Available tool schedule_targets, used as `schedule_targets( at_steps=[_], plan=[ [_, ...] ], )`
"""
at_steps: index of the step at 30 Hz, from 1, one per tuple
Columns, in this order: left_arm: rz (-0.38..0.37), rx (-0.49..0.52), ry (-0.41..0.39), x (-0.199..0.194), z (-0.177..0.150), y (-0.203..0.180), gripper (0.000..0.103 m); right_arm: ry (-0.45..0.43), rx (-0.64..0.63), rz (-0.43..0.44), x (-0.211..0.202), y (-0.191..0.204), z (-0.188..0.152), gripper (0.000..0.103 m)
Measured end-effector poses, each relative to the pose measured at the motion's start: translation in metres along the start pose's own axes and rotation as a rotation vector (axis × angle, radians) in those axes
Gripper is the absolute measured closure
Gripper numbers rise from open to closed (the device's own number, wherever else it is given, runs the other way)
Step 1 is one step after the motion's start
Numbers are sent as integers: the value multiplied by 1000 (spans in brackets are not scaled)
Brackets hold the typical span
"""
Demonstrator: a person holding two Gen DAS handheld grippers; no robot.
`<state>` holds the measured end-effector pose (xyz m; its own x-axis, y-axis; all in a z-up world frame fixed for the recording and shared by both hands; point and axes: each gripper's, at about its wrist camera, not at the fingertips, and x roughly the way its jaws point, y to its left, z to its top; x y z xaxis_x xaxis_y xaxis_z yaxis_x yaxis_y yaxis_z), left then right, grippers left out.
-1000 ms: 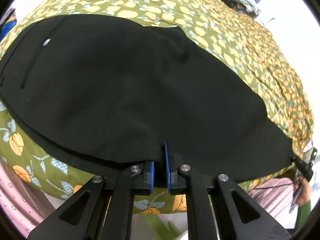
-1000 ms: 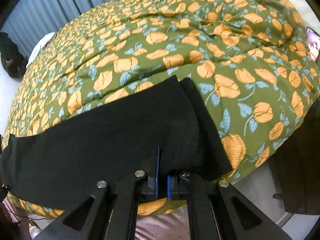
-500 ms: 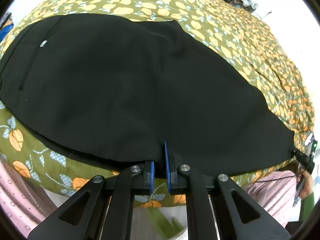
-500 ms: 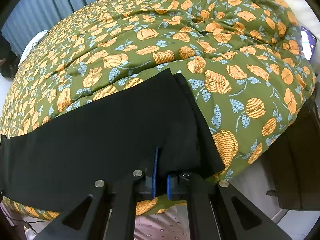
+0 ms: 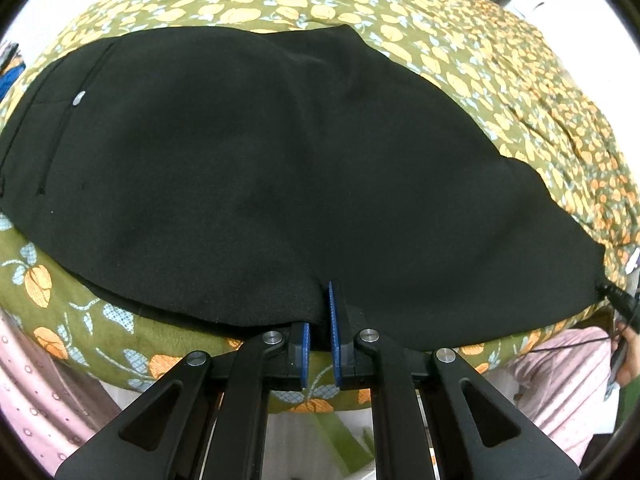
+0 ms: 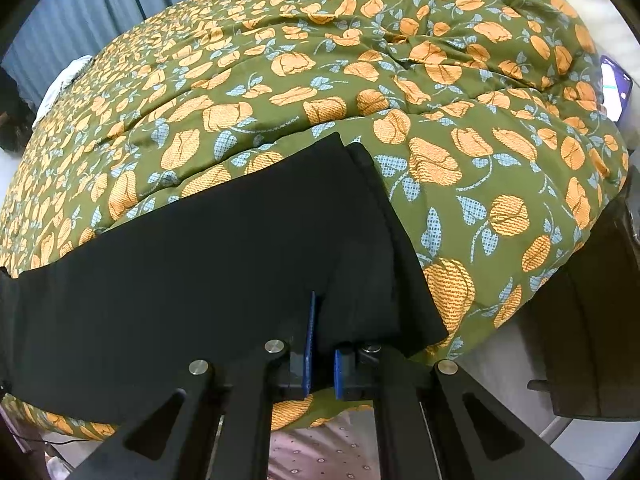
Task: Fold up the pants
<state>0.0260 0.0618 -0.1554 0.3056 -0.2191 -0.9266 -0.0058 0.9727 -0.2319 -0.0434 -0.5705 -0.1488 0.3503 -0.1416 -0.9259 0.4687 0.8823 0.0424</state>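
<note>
Black pants (image 5: 280,168) lie folded lengthwise on a green quilt with orange flowers (image 5: 500,60), legs stacked one on the other. My left gripper (image 5: 319,332) is shut on the pants' near edge around the seat, with the waistband and a small button at the far left. My right gripper (image 6: 322,344) is shut on the near edge of the pants (image 6: 200,272) close to the leg hems. The cloth drapes over both grippers' blue pads. The right gripper shows at the far right of the left wrist view (image 5: 618,300).
The quilt (image 6: 360,60) covers a large bed. A lit phone (image 6: 614,88) lies at the bed's right edge. Blue curtains (image 6: 100,8) hang at the back left. A dark piece of furniture (image 6: 592,340) stands beside the bed at right. Pink cloth (image 5: 36,392) shows below the bed edge.
Both grippers have carried the pants' near edge further onto the bed. More of the quilt's near edge now shows below the pants. Both stay shut on the cloth.
</note>
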Motion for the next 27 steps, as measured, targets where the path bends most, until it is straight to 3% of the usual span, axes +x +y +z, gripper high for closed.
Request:
schedule_targets(
  at_steps=[6,8,9,10,12,13,16,19,21,25,27],
  plan=[
    [19,23,6,1,0,-3,96,8,-5,-8,1,1,0,96],
    [27,37,8,1,1,-6,92,9,-7,-3,0,1,-1,89],
    [36,38,9,0,1,-6,90,7,1,9,-1,-1,-1,78],
    [35,42,13,0,1,-6,87,1,16,25,-4,-4,-2,59],
    [37,58,25,-1,2,-4,78,-51,70,36,-15,-14,-5,32],
    [34,60,26,-3,2,-2,73,-84,95,29,-22,-19,-8,28],
    [39,56,34,-15,0,5,62,-142,159,3,-36,-36,-14,28],
    [80,94,22,-34,-6,8,60,-168,125,12,-41,-41,-12,28],
    [122,129,-24,-50,-4,7,59,-180,62,57,-42,-34,-5,28],
    [188,158,-164,-70,18,5,42,-206,-111,143,-40,-2,15,28],
    [194,150,-222,-67,35,5,42,-201,-186,196,-33,15,21,33]
  ],
)
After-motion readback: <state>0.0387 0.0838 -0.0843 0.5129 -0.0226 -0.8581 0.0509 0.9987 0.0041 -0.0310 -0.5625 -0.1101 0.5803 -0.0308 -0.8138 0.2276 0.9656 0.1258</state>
